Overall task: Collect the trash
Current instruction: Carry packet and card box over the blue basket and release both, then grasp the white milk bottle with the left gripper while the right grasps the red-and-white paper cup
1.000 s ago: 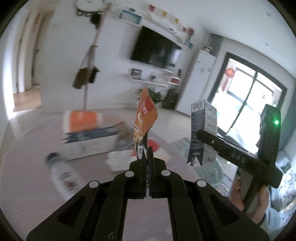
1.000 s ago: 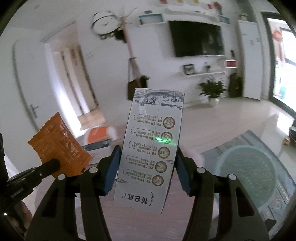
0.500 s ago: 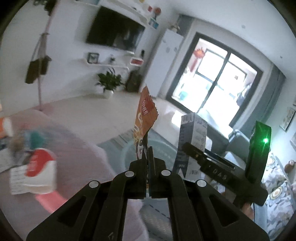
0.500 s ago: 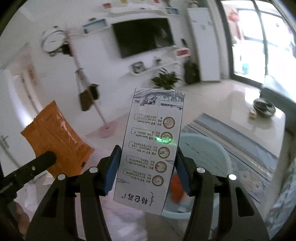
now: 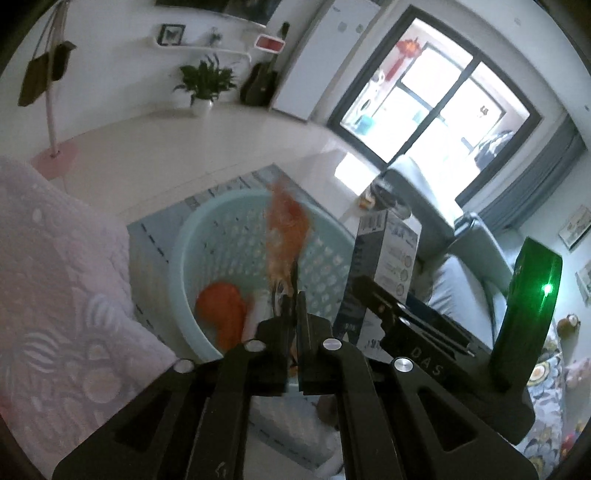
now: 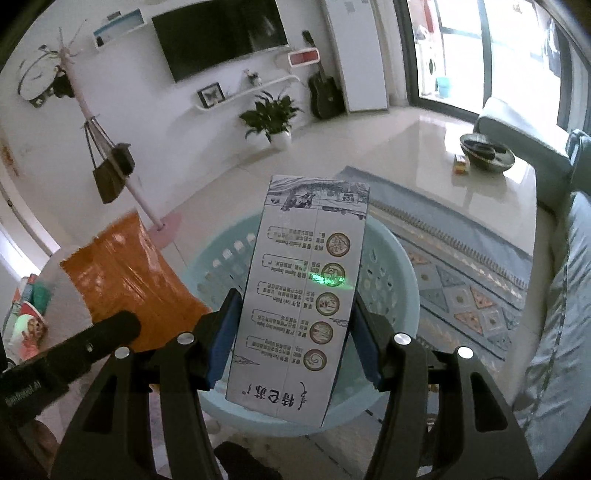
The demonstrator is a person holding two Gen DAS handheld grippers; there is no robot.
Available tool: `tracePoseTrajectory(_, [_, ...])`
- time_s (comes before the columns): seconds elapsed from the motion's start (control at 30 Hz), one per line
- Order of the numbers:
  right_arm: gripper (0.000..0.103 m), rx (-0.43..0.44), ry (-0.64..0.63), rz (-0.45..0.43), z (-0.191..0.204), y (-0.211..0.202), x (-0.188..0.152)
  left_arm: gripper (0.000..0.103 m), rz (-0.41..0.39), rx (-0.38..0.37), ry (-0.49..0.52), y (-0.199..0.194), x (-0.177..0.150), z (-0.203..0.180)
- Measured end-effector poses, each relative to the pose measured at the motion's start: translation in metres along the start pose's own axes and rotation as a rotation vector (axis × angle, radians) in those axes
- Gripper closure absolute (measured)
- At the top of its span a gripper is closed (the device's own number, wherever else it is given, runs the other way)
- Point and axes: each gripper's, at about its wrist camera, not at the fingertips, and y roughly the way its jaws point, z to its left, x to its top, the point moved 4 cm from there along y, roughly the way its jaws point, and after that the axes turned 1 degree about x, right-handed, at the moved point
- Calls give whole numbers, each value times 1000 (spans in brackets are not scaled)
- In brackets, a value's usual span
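left gripper [image 5: 295, 295]: fingers pressed nearly together, pinching the bottom edge of an orange wrapper [image 5: 284, 236]. wrapper upright above the fingertips, blurred at the top. straight beyond the fingertips, lower down, a pale blue basket [image 5: 207, 236] with perforated walls, standing on a patterned rug [image 5: 147, 236]. in the basket, left of the fingers: an orange item [image 5: 221, 310] and a whitish item [image 5: 255, 314] just beside it, too blurred to name. left of the fingers, a pink quilted cover [image 5: 55, 295] close to the camera. right of the fingers, the other gripper with a carton [image 5: 384, 266] clamped upright, green light on its body.

right gripper [image 6: 291, 325]: fingers held at a medium spread, blue pads [image 6: 221, 332] tight on both long sides of the white carton [image 6: 306, 295]. carton upright between the fingers, printed face toward the camera, text upside down, a green light spot on its middle. behind and below the carton, the same pale blue basket [image 6: 391, 280], rim showing on both sides of the fingers. left of the fingers, the orange wrapper [image 6: 125, 280] held by the dark tip of the left gripper [image 6: 110, 328]. right of the fingers, rug [image 6: 461, 280], then a grey sofa [image 6: 565, 295]. far beyond the fingertips: potted plant [image 6: 269, 118], wall tv [image 6: 221, 33], coat stand with hanging bags [image 6: 110, 162].
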Motion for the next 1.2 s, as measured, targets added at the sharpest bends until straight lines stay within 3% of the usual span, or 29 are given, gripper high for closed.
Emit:
tracePoseTrajectory(0.13, [48,-16,19,11,-5,4,-4,81,-18,5,33,2,-1,-8])
tracePoseTrajectory(0.2, [43,-10,33,16,-8,3,-4,65,-24,3,24,-2,-2,-6])
tracePoseTrajectory(0.3, [41,-12,38,10,-10,0,-4,55,-46,18,26,-8,-3,-5])
tracePoseTrajectory(0.67, [41,51,-10,-27,20,-29,-5,53,-127,35,-6,-60,-14,3])
tracePoseTrajectory(0.77, [41,80,-41,-46,38,-41,-5,44,-168,38,-6,-86,-19,7])
tracePoseTrajectory(0.93, [41,154,-122,-80,81,-65,-9,33,-272,122,-16,-144,-29,19])
tracePoseTrajectory(1.1, [41,243,-238,-126,137,-87,-18,17,-460,292,-100,-222,-44,46])
tracePoseTrajectory(1.2, [40,290,-324,-152,175,-99,-26,16,-546,397,-164,-267,-59,69])
